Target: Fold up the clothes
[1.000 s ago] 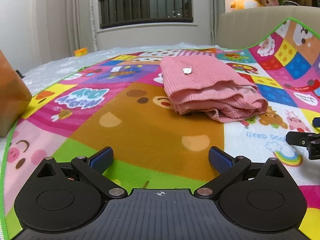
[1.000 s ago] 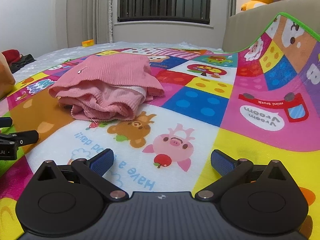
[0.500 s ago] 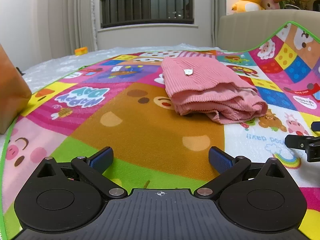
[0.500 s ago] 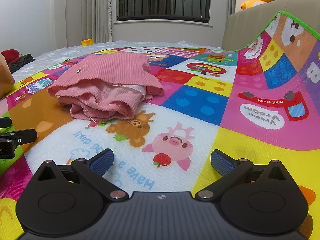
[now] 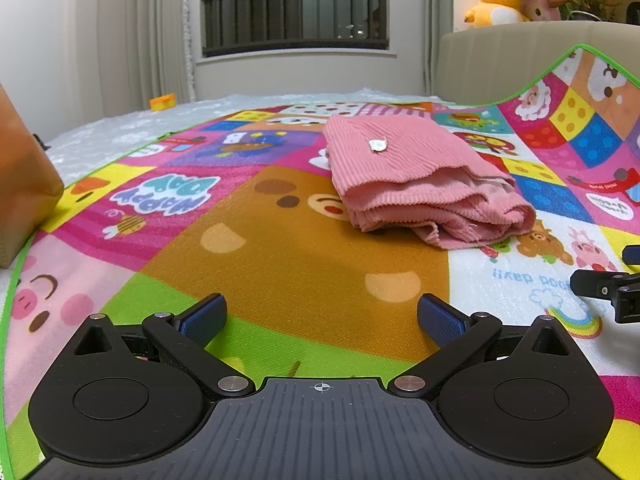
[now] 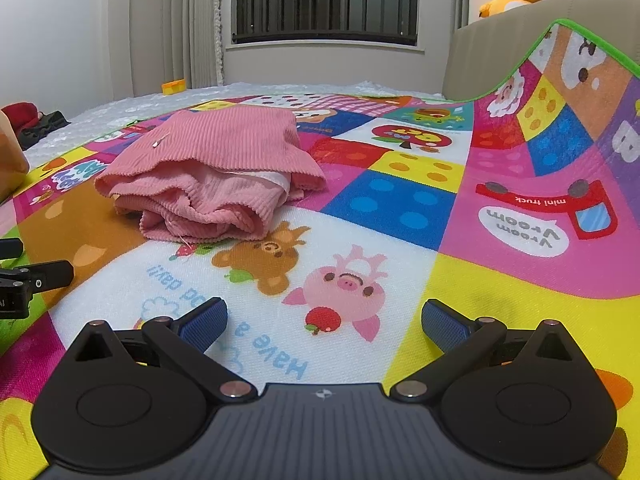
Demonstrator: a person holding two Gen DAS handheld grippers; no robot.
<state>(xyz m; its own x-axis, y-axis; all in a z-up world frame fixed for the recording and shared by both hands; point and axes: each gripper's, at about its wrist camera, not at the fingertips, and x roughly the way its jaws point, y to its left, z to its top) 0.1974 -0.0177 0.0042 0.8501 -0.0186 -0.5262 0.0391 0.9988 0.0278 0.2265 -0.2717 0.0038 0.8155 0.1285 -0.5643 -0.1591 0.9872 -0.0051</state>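
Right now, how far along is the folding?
Done: the pink garment lies on the play mat as a folded bundle, though its near edge looks bunched, not flat. In hand: nothing; the left gripper and right gripper are both open and empty, short of the garment. Left: perhaps tidying that edge; I see no other clothes waiting.

Both wrist cameras sit low over the mat [image 5: 280, 264], looking forward between spread fingers toward the window [image 5: 296, 4]. The left view stands left of the right. Both share the pink garment [image 5: 416, 176], near ahead, and each catches the other gripper at its edge.
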